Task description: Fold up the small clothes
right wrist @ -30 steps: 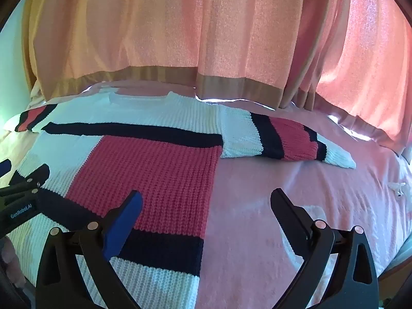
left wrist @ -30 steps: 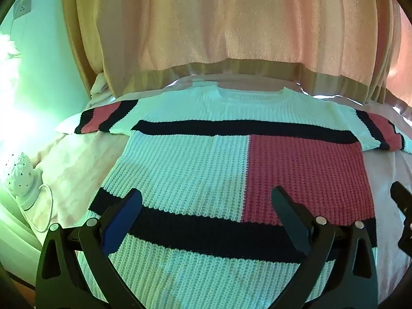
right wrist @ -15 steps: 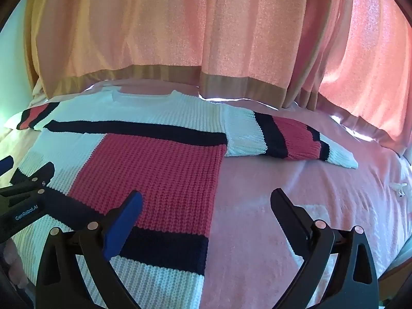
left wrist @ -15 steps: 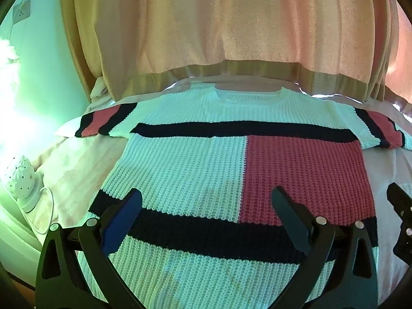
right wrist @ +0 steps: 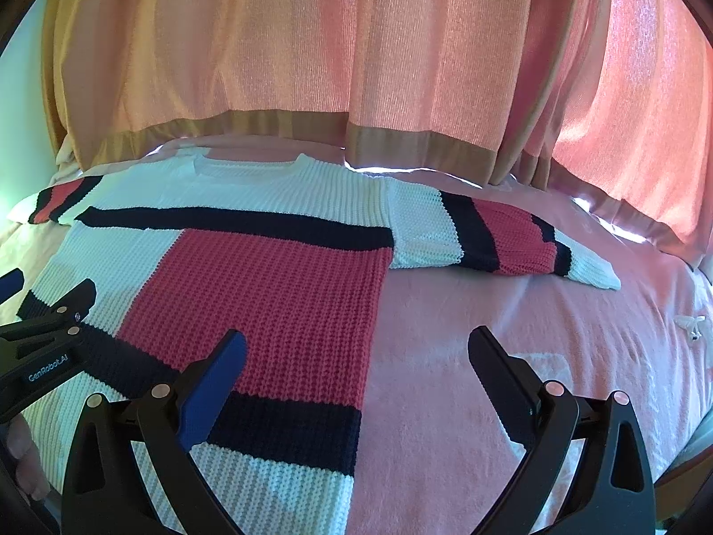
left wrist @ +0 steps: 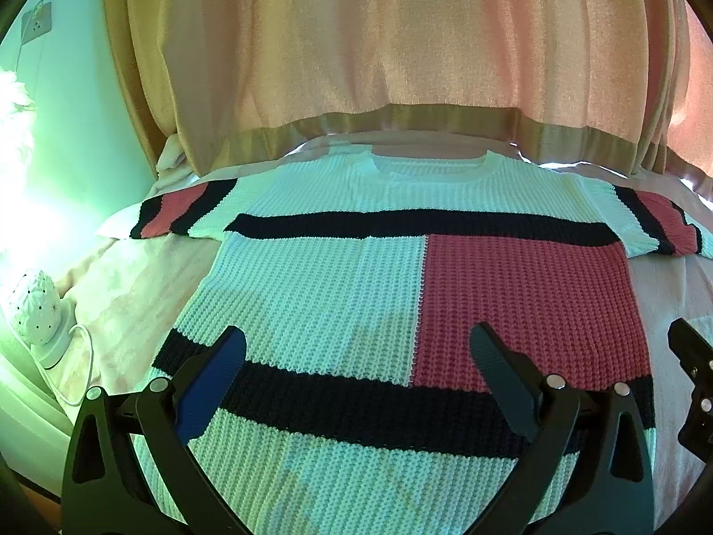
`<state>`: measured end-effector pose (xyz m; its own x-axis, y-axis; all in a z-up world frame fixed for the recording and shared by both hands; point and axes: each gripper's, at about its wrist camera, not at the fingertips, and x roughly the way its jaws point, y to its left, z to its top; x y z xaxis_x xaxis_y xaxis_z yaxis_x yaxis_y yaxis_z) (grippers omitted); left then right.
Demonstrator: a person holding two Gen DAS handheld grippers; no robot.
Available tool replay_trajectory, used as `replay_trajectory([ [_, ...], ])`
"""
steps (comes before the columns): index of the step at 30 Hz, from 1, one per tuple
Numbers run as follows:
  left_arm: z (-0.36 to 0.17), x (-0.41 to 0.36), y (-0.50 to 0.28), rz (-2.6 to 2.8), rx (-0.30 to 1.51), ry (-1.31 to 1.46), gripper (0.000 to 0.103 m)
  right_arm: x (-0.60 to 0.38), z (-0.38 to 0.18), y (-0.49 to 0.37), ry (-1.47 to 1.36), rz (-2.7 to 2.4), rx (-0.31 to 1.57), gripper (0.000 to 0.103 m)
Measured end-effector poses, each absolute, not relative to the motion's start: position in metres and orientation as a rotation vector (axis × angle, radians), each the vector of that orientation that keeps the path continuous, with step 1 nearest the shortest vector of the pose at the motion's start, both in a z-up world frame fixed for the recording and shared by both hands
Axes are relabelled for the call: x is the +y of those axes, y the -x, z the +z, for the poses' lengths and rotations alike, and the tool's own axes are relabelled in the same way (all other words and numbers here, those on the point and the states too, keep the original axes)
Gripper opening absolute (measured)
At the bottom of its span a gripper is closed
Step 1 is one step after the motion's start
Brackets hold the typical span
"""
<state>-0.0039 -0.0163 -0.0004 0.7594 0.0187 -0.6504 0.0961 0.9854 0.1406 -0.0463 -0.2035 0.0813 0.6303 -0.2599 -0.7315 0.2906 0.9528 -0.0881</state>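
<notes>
The white, red and navy colour-block knitted sweater (left wrist: 401, 294) is spread flat on the pink bed (right wrist: 512, 356), sleeves outstretched for folding. It lies beneath the wide-open left claw (left wrist: 356, 356); the wide-open right claw (right wrist: 356, 356) straddles its side edge, nothing held.

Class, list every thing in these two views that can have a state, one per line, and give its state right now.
sweater: spread flat on the bed, front up, unfolded, both sleeves out to the sides
left gripper: open, above the sweater's hem, holding nothing
right gripper: open, above the sweater's right edge, holding nothing
curtains: drawn shut
bedspread: laid out, lightly creased
</notes>
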Motion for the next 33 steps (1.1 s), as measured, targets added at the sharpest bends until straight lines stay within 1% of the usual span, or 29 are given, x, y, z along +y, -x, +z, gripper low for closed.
replay_trajectory([
  [33, 0.000, -0.024, 0.005, -0.052, 0.703, -0.162, 0.098, -0.185, 0.081, 0.036, -0.048, -0.298, 0.816, 0.098],
])
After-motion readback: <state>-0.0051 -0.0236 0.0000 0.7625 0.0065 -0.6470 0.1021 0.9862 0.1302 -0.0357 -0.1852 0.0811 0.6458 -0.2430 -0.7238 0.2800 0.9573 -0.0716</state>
